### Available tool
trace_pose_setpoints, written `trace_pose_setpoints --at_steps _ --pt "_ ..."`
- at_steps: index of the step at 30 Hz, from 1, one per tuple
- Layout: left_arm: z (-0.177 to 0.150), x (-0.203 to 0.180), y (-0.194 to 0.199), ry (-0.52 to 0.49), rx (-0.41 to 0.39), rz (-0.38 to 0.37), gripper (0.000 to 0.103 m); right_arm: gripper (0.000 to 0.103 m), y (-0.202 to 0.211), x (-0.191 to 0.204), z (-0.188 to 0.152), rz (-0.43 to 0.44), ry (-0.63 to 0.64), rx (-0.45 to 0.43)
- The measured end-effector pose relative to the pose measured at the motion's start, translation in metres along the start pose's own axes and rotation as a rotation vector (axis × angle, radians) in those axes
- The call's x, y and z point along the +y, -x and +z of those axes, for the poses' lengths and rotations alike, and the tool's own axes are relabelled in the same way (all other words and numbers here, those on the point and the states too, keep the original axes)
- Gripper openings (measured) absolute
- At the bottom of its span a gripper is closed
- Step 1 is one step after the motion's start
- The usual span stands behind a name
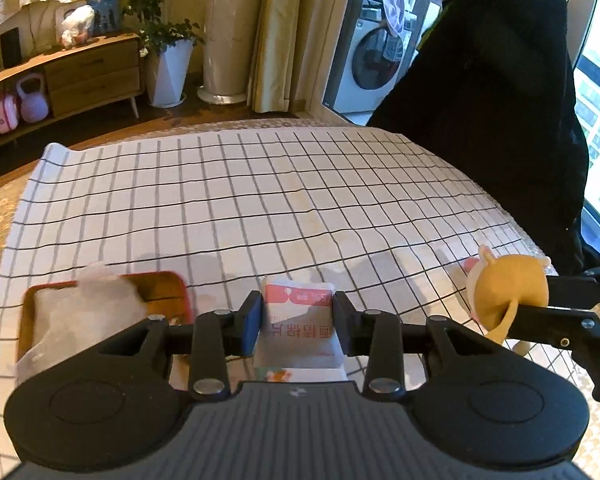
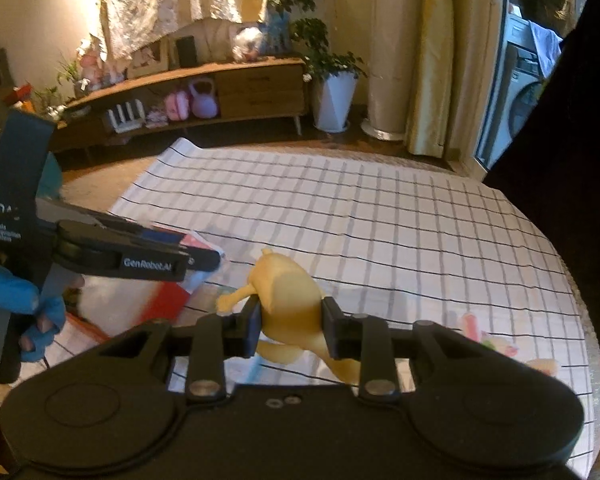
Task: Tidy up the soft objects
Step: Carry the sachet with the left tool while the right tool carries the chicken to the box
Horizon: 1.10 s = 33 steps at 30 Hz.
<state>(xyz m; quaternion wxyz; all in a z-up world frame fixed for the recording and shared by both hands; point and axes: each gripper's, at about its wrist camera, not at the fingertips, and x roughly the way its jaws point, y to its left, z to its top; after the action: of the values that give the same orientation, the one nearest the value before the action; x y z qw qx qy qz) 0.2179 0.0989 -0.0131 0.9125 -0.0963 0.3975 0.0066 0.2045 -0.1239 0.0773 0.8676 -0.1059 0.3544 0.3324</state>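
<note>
Farthest left on my side sits the tray (image 1: 180, 292), a red-rimmed wooden one resting on the checked cloth (image 1: 260, 184), with a white fluffy thing (image 1: 84, 312) already lying in it and spilling over its near edge. I take that tray to be where the soft things belong, which is why it stands close to my left hand.

Next comes my left claw (image 1: 298, 320). Its pads are pressed against both sides of a tissue pack (image 1: 296, 320), a soft white packet with red print, gripped across its narrow width and held off the cloth. Gripping it across the middle keeps it from sagging or slipping out one end, I think. From the right wrist view I can see the gloved hand (image 2: 32, 312) working that claw from the handle below.

Further right, my right claw (image 2: 290, 322) is clamped on a yellow plush toy (image 2: 288, 300), squeezing it around the body so that its limbs dangle free beneath. It hangs above the cloth, just beside the left claw.

Far right, near the table's edge, a few small pastel toys (image 2: 496, 340) lie on the cloth, not yet collected; I cannot tell what they are. I judge both loads are bound for the tray, the pack having the shorter way.
</note>
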Motion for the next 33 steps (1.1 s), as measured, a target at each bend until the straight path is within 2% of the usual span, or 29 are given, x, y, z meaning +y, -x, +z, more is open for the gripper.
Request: trace_pose_setpoints --at_steps 10,18,24,33 --pt "-0.01 0.039 0.057 0.024 -0.057 0.008 0.037 0.03 0.004 0.054 0.014 0.111 -0.023 -0.051" --pt "-0.02 0.082 0.077 0.043 -0.068 0.054 0.037 0.03 -0.021 0.081 0.025 0.185 -0.105 -0.023" --pt "-0.031 0.115 0.076 0.076 -0.065 0.078 0.037 0.031 -0.047 0.1 0.033 0.231 -0.168 0.007" --pt "-0.059 0.141 0.05 0.05 -0.005 0.105 0.037 0.031 -0.098 0.115 0.035 0.222 -0.245 0.083"
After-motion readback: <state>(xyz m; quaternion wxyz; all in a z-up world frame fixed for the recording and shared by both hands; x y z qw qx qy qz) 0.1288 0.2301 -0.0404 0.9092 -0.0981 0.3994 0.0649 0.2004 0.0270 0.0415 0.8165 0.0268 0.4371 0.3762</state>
